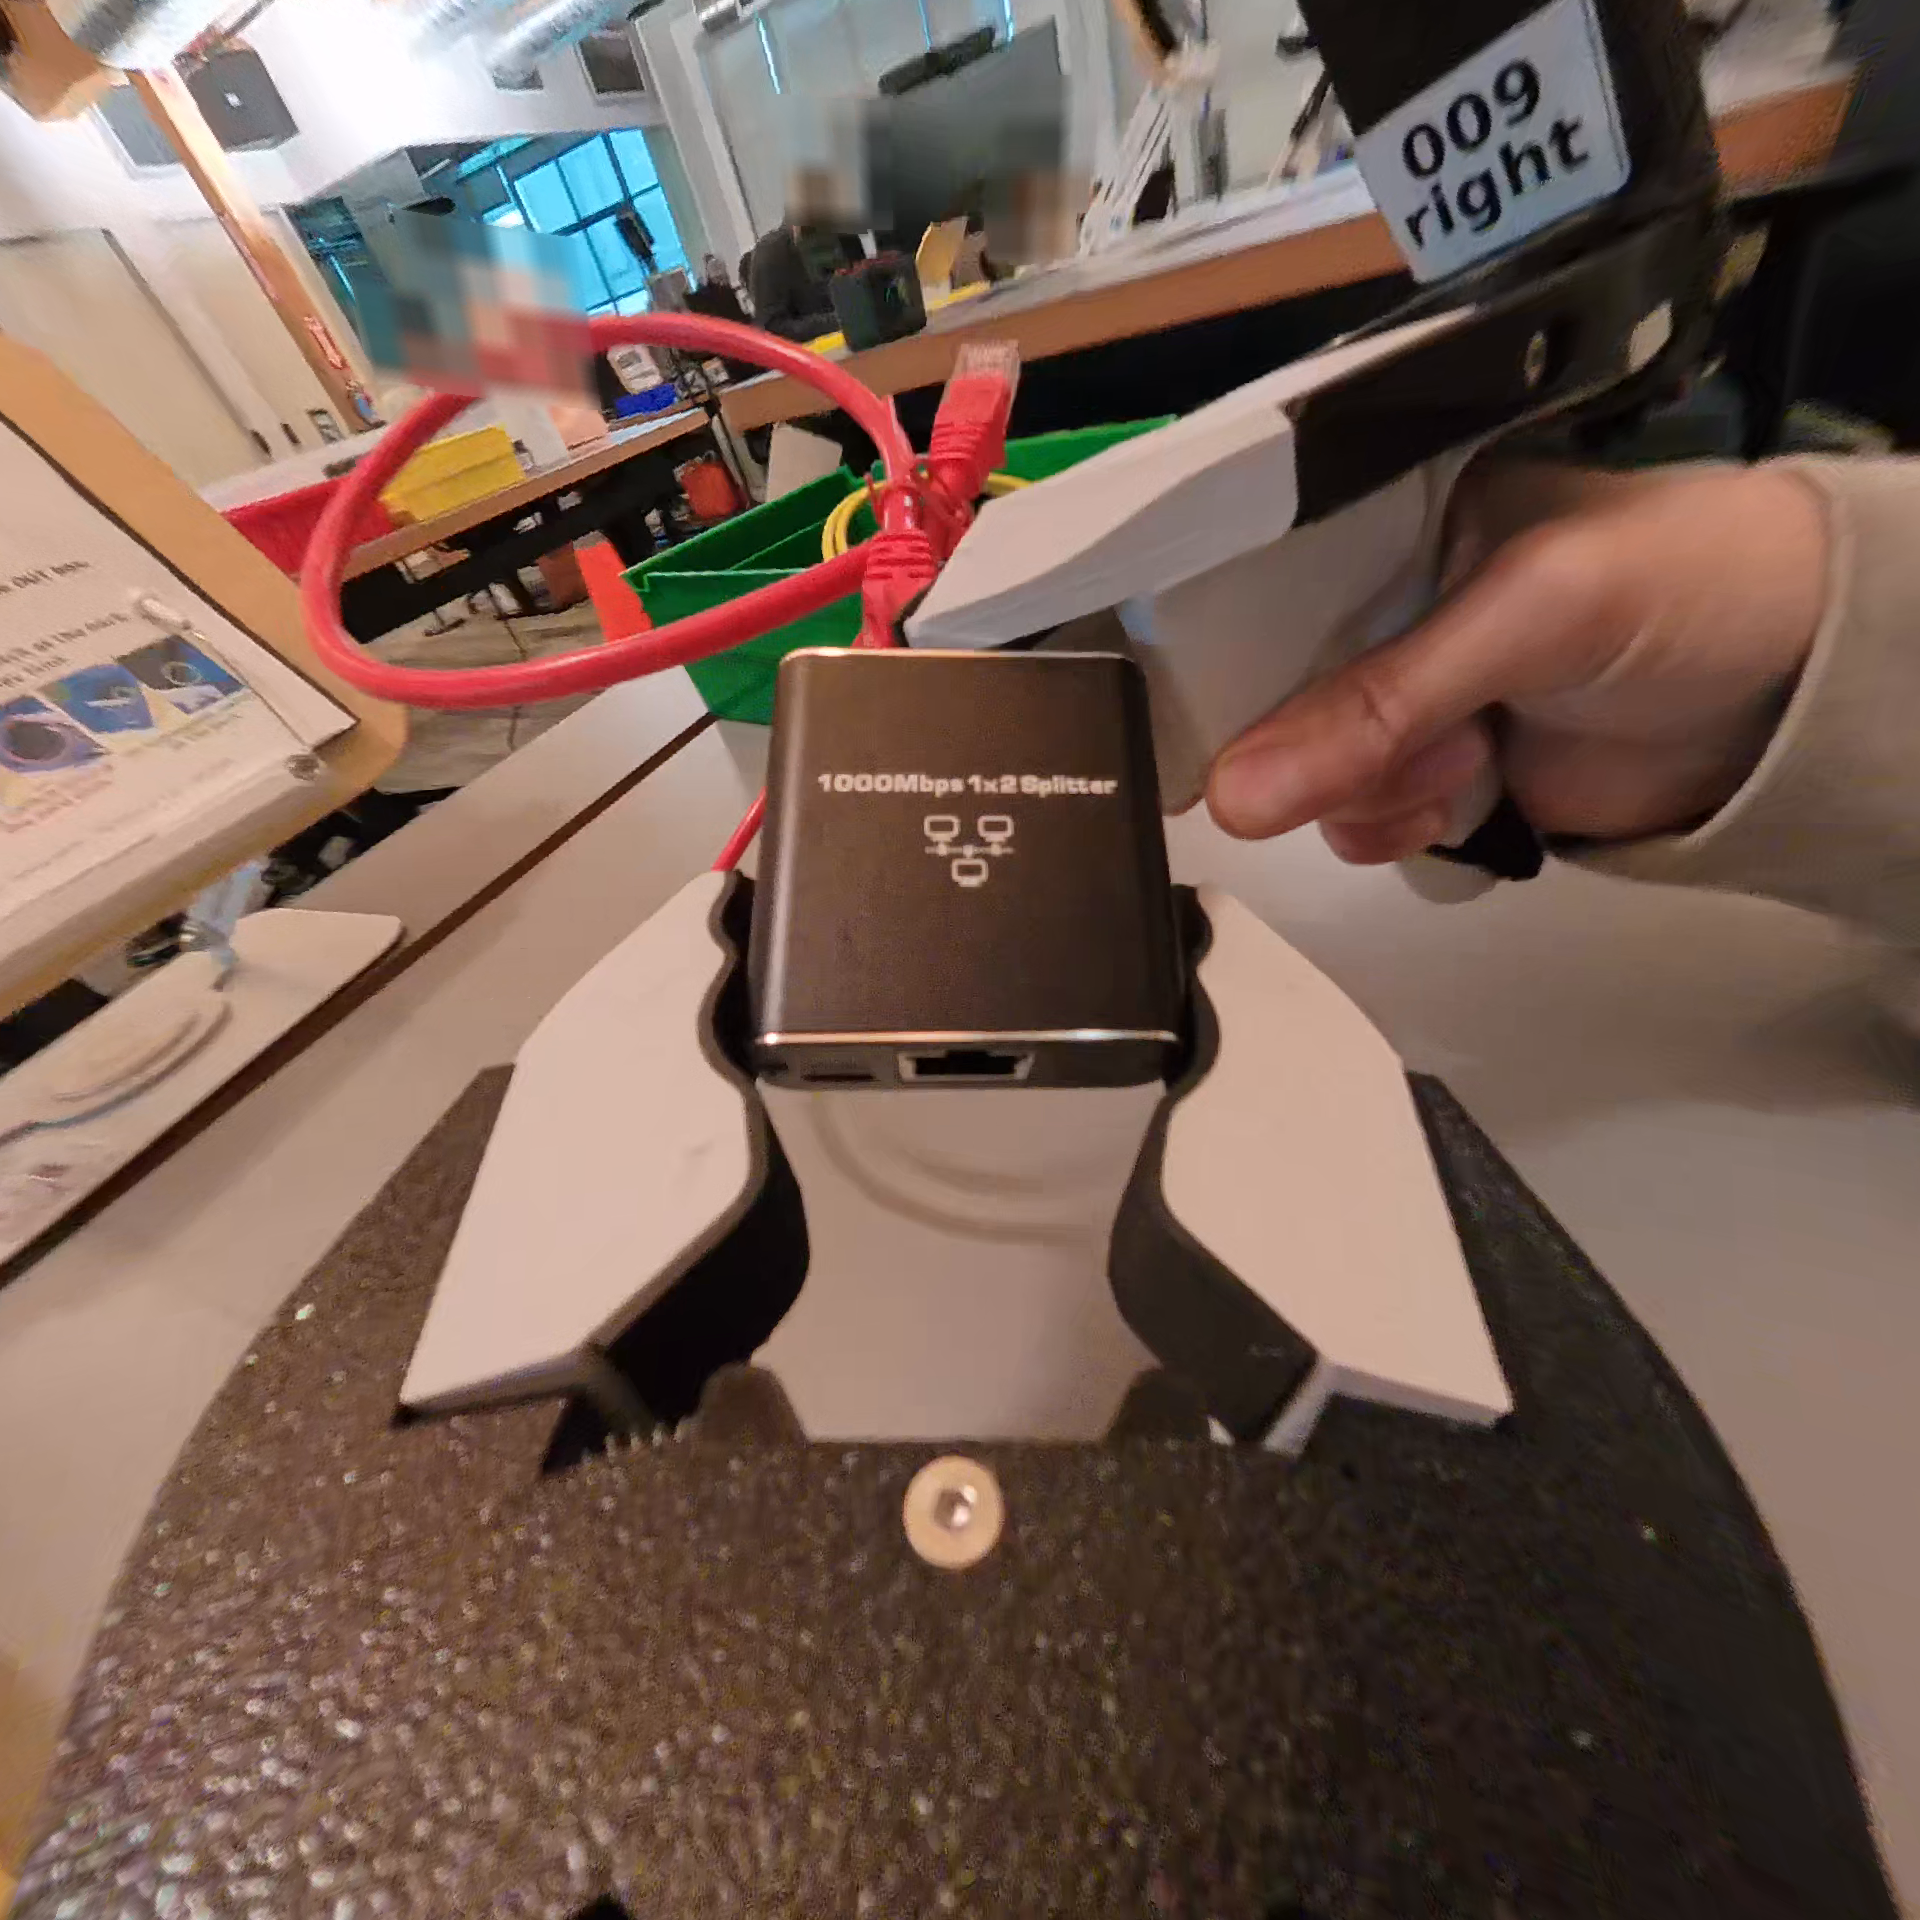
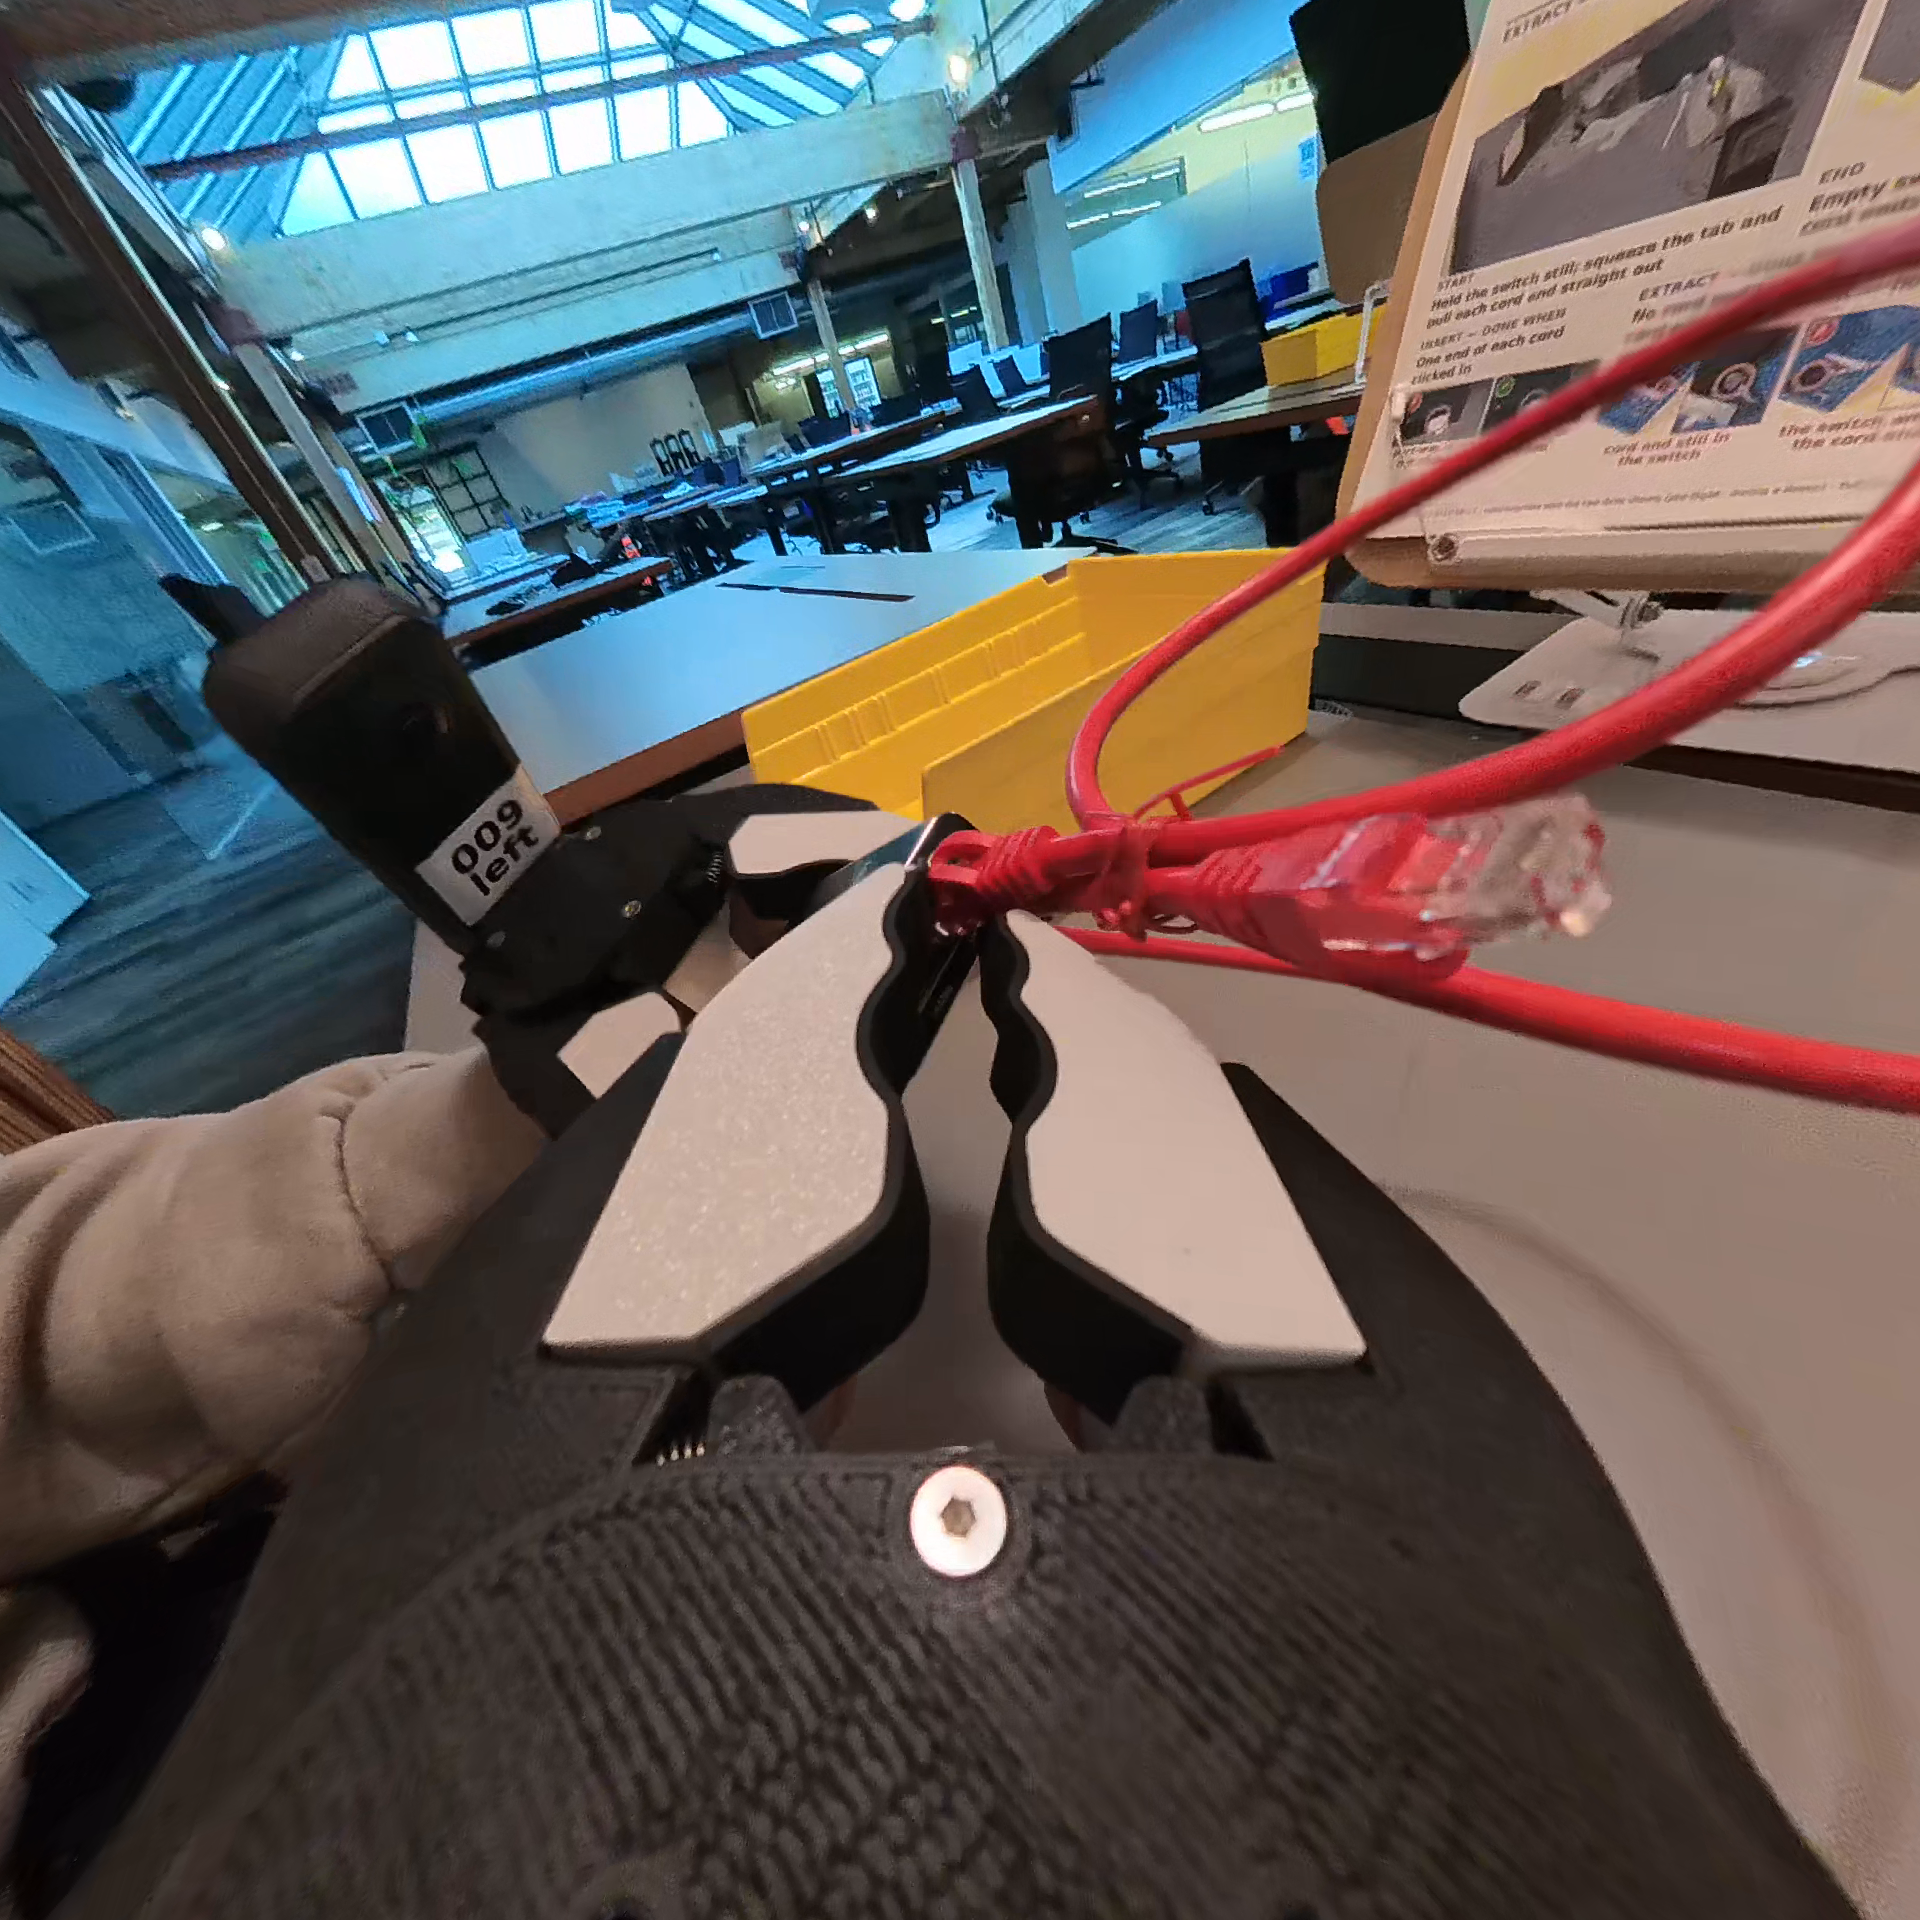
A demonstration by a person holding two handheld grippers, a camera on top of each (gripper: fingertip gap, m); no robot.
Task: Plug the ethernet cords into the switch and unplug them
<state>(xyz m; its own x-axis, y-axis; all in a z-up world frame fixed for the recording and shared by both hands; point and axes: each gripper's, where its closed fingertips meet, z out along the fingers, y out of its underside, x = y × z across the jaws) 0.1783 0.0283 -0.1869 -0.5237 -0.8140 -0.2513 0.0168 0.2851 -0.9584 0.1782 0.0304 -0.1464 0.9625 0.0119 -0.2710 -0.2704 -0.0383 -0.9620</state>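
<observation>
My left gripper [image 1: 961,914] is shut on the black switch [image 1: 961,894] and holds it level above the grey table [image 1: 1558,1091], with an empty port [image 1: 966,1065] facing the camera. A red ethernet cord [image 1: 343,540] loops off the switch's far end. Its near plug [image 2: 982,868] sits at that far end. My right gripper [image 2: 951,920] is closed around that plug, and one of its fingers [image 1: 1091,520] covers it in the left wrist view. The cord's other plug [image 2: 1455,883] hangs free and also shows in the left wrist view [image 1: 982,384].
A green bin [image 1: 748,592] holding a yellow cord [image 1: 842,520] stands behind the switch. A yellow bin [image 2: 1039,675] sits at the table's far edge. An instruction sheet on a stand [image 2: 1621,260] is close by, beside the red loop. A person's hand [image 1: 1558,665] holds the right gripper. The grippers are tip to tip, or close to it.
</observation>
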